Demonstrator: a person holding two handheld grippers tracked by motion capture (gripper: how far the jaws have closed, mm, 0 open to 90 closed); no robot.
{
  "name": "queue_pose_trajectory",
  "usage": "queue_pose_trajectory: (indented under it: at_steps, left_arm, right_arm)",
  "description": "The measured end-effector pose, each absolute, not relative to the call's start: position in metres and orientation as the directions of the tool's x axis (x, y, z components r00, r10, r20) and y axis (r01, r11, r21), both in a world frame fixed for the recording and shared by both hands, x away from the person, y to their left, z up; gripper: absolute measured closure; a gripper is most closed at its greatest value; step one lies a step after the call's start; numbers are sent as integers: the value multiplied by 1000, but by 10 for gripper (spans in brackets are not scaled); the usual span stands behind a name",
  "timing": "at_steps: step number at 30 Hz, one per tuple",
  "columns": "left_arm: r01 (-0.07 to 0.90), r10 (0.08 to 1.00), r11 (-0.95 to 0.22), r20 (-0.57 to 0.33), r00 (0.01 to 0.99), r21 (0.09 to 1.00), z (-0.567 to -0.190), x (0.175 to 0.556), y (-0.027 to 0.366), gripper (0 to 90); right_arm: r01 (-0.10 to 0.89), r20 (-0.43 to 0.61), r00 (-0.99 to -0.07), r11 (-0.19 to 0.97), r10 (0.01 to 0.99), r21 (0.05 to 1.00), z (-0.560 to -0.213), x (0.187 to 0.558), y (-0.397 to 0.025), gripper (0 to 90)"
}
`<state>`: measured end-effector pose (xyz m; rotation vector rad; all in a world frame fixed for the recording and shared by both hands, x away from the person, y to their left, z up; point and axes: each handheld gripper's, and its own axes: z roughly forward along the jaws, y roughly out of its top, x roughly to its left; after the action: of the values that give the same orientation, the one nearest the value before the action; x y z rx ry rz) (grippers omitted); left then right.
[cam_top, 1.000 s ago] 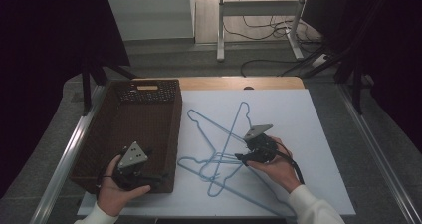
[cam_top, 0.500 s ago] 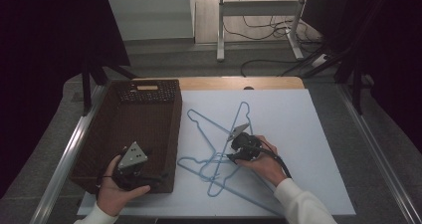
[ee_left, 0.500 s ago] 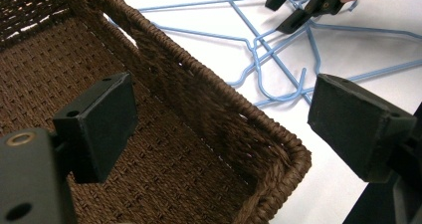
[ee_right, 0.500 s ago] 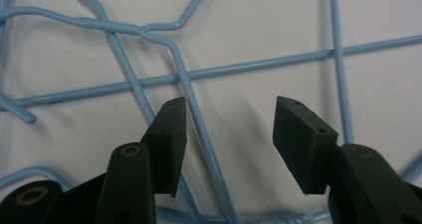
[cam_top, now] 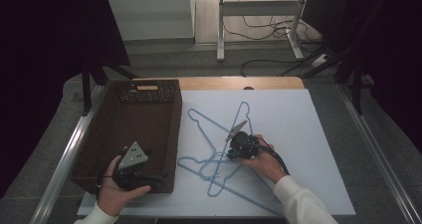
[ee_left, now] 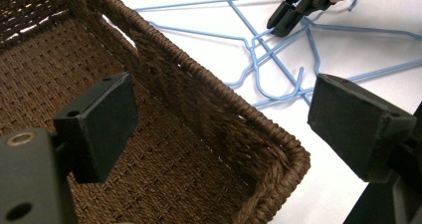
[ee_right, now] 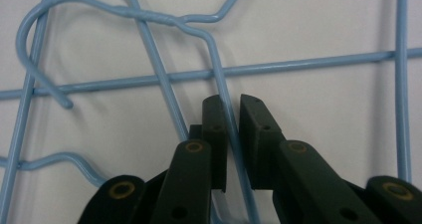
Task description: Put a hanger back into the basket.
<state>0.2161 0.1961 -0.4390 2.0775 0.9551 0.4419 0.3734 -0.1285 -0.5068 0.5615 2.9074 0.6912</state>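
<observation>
Your right tool (ee_right: 233, 134) pinches a hanger (ee_right: 219, 74) wire; left tool (ee_left: 224, 129) gapes wide over the basket (ee_left: 209, 104). No hanger is in yet.

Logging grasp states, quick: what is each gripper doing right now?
Left gripper: open, holding nothing, over the basket corner.
Right gripper: shut on a blue hanger wire.

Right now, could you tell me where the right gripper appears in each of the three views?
High view: right gripper at table centre, fingers pointing at the hanger tangle.
Left gripper view: top right, beyond the basket wall, tips on blue wire.
Right gripper view: bottom centre, fingers closed around one wire.
Shared landmark: the blue hanger it grips, whose hook curls nearby.
</observation>
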Motion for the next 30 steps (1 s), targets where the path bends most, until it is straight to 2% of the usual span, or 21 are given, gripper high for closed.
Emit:
queue_pose_trajectory:
  at_steps: [2, 7, 12, 21, 30]
  left_arm:
    - [478, 756, -404, -10, 655, 780, -439, 216, 196, 126]
    - [474, 758, -401, -7, 652, 784, -439, 216, 197, 127]
    - [466, 760, -399, 1, 650, 790, -438, 216, 197, 129]
    - [448, 760, -399, 16, 649, 800, -435, 216, 194, 132]
    - [421, 758, -408, 44, 651, 810, -428, 223, 188, 138]
  right_arm:
    - [318, -17, -931, 835, 364, 449, -506, 373, -129, 860]
    - [317, -26, -926, 814, 376, 487, -499, 374, -137, 866]
    - [340, 11, -913, 746, 407, 573, -481, 372, -151, 870]
    - [338, 16, -891, 640, 454, 690, -451, 361, -182, 872]
    - [325, 26, -879, 559, 476, 763, -429, 351, -205, 874]
